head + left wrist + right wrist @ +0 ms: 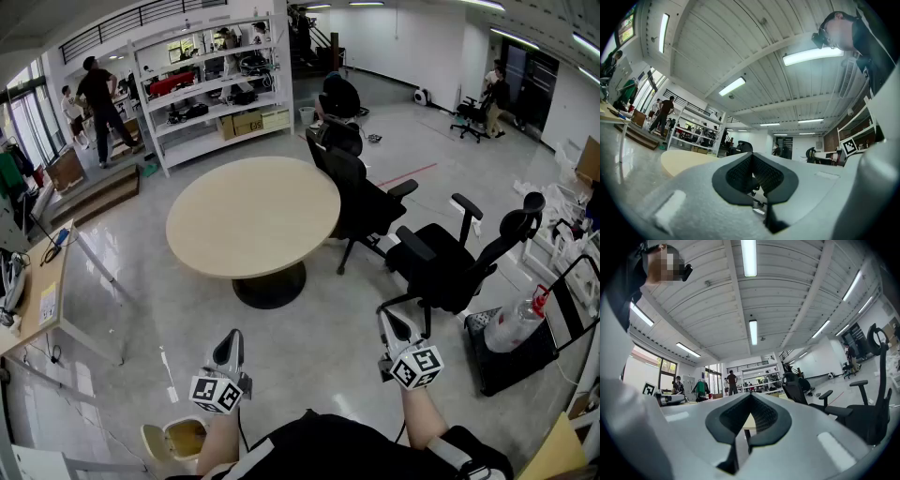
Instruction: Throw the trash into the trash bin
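Task at its very start: no trash is gripped, and none can be picked out with certainty in this open-plan office. A person holds the left tongs (230,342) and right tongs (391,328) low in front of the body, pointing out over the grey floor (309,347) toward a round bench (253,216). Both tongs are closed on nothing; each gripper view shows the dark pads (764,416) drawn together with only the room beyond. A pale open container (173,439) with a yellowish inside, possibly the trash bin, stands on the floor just beside the person's left arm, nearer the body than the left tongs. A clear plastic bottle (514,325) with a red cap lies on a black cart (506,367) at far right, well apart from the right tongs; whether it is the trash cannot be told. Finding, gripping and dropping all appear left to do.
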`<state>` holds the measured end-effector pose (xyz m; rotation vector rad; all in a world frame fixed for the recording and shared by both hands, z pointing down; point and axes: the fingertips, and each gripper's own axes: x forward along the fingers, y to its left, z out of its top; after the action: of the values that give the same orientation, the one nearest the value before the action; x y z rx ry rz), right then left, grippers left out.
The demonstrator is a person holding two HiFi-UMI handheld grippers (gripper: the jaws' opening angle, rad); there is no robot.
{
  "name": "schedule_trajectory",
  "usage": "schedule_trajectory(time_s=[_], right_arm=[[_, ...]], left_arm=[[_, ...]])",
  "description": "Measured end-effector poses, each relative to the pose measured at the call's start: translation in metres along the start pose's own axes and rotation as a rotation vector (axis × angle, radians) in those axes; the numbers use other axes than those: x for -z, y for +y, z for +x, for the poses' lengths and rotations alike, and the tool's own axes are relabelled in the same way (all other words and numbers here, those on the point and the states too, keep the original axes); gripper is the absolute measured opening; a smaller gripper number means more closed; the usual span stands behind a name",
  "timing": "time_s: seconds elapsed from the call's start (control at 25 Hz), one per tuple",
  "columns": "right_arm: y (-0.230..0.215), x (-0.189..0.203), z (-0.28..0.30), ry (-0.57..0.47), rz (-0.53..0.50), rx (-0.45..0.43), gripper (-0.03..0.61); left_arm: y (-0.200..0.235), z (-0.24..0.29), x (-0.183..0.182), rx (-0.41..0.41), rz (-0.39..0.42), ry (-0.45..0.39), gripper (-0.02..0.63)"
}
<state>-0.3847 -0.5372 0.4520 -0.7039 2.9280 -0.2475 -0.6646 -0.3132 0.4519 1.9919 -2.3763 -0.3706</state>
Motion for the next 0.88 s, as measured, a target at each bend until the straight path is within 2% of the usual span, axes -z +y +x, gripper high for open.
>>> schedule_trajectory(time_s=[0.64, 0.76, 0.88], right_arm=[[0.023, 0.004, 0.012, 0.015, -0.007, -0.057, 0.003], [0.028, 0.001, 0.013, -0.006, 0.011, -0.083, 0.005], [0.023, -0.005, 0.008, -0.039, 0.020, -0.071, 0.005]], left_arm=[[0.012, -0.013, 0.002, -0.023, 0.003, 0.003, 0.000], [0.011, -0.010, 0.001, -0.017, 0.010, 0.005, 0.000], [0.002, -0.003, 0.002, -0.002, 0.025, 0.012, 0.000]])
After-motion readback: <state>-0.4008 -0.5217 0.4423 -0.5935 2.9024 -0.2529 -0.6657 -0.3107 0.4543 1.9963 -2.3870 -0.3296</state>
